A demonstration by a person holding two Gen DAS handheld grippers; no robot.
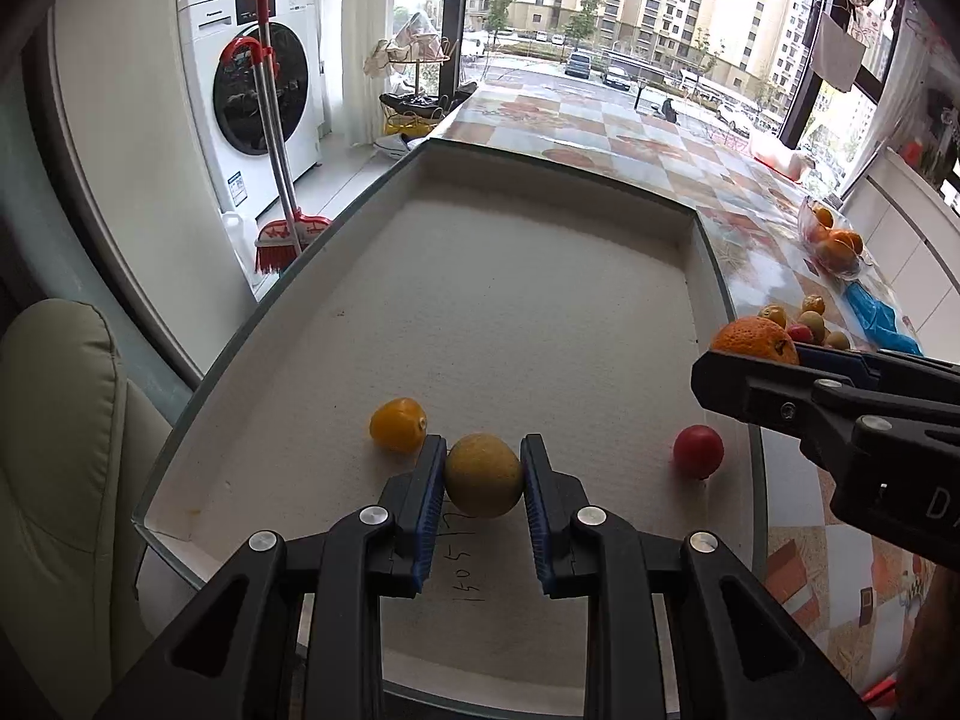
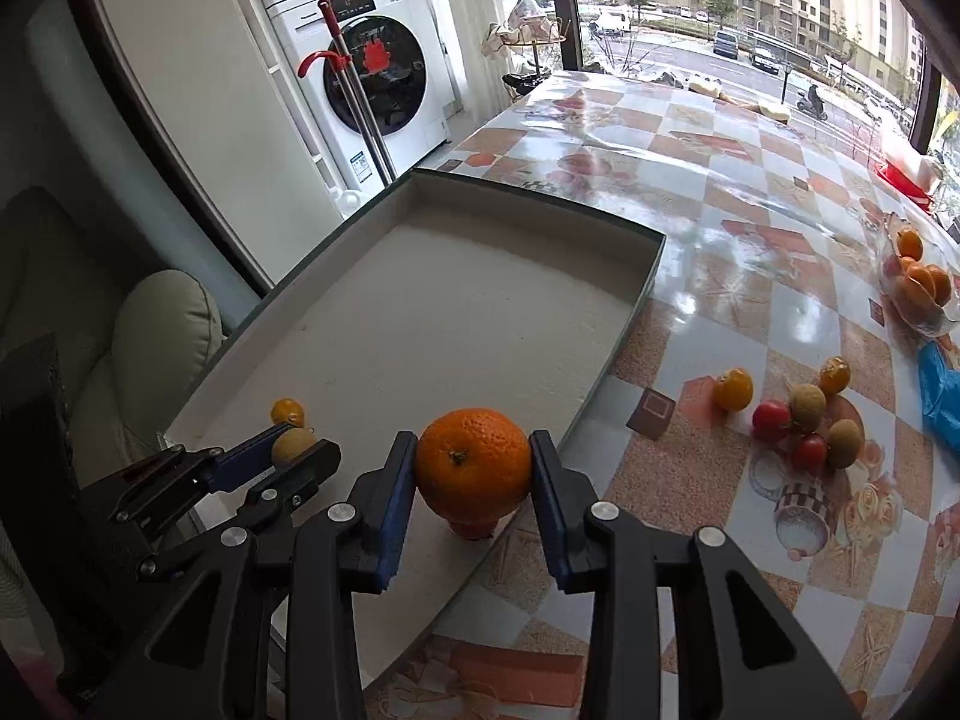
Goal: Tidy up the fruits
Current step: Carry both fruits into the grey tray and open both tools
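The left gripper (image 1: 483,474) is clamped on a small tan-green round fruit (image 1: 483,475), its blue pads (image 1: 427,498) pressed against either side, and it holds the fruit low over the near end of the shallow white tray (image 1: 699,276). Just to the left of it on the tray floor lies a yellow-orange kumquat (image 1: 398,424), very close to the left pad, and to the right, near the tray's right wall, lies a red cherry tomato (image 1: 698,450). The right gripper (image 2: 474,468) is closed tight on an orange (image 2: 473,464), held above the tray's near right corner, directly over something red that I cannot make out. Further right, on the checked tabletop (image 2: 690,228), sits a loose cluster of fruit (image 2: 798,414): kumquats, red tomatoes and tan-green ones, some touching one another. Beyond them, toward the far right edge, a clear glass bowl (image 2: 888,294) holds more oranges, and something blue (image 2: 939,390) lies just beside it. Past the tray's far left stand a washing machine (image 1: 252,78) and a red broom (image 1: 282,180) leaning against it.
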